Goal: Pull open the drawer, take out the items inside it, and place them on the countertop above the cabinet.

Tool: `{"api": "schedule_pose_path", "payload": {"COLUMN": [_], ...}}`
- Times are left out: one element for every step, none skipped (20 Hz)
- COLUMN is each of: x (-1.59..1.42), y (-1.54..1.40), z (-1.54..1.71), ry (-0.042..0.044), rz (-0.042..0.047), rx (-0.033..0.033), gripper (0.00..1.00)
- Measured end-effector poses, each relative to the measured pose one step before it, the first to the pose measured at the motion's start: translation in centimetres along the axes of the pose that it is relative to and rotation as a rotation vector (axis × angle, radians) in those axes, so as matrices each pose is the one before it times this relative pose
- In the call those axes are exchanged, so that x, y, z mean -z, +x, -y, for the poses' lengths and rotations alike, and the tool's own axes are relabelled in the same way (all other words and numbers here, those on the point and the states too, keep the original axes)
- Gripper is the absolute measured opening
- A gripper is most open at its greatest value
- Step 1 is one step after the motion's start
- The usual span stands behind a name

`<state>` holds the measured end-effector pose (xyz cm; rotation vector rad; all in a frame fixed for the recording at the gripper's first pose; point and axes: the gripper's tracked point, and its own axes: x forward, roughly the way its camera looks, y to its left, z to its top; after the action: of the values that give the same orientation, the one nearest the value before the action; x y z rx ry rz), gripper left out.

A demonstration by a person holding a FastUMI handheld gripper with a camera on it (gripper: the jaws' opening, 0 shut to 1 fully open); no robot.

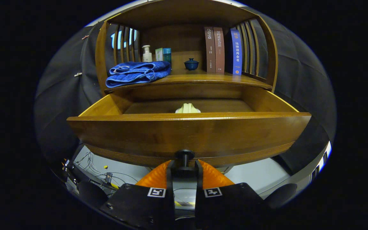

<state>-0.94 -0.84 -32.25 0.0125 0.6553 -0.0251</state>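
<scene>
Between the gripper (pixel 184 168) fingers sits the knob (pixel 184 154), pinched tight. Behind it, one drawer (pixel 188 131) stands open with one pale thing (pixel 187 108) inside, half hidden. Up on the surface (pixel 200 77): one towel (pixel 137 73), three books (pixel 223 50).

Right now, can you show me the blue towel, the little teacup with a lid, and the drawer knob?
blue towel (pixel 137 73), gripper view, middle of the folded stack.
lidded teacup (pixel 191 64), gripper view, its round body.
drawer knob (pixel 185 154), gripper view, its dark head, between the jaws.
</scene>
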Motion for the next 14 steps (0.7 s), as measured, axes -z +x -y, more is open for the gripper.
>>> {"api": "schedule_pose_path", "payload": {"x": [0.218, 0.282, 0.300, 0.642, -0.926, 0.781, -0.155, 0.140, -0.088, 0.000, -0.222, -0.157, -0.227, -0.059], "y": [-0.217, -0.077, 0.138, -0.119, -0.096, 0.093, 0.036, 0.147, -0.136, 0.085, 0.015, -0.349, -0.039, -0.682], "z": [0.055, -0.069, 0.017, 0.038, 0.141, -0.167, 0.066, -0.135, -0.028, -0.048, 0.137, 0.103, -0.070, 0.073], "ry": [-0.00025, -0.00324, -0.00227, -0.00172, 0.00702, 0.00458, 0.00791, 0.00229, 0.00104, 0.00026, 0.00268, 0.00736, 0.00610, 0.00323], "rz": [-0.00008, -0.00250, -0.00448, -0.01503, 0.02596, -0.01152, 0.00604, -0.00172, -0.00070, -0.00067, 0.00325, 0.00845, 0.00507, -0.00427], "rx": [-0.00043, -0.00213, 0.00086, -0.00015, -0.00154, -0.00423, -0.00158, -0.00123, -0.00075, -0.00221, 0.00388, 0.00042, -0.00123, 0.00017], "gripper": [0.29, 0.29, 0.29, 0.29, 0.29, 0.30, 0.30, 0.32, 0.35, 0.39, 0.43, 0.47, 0.50, 0.62]}}
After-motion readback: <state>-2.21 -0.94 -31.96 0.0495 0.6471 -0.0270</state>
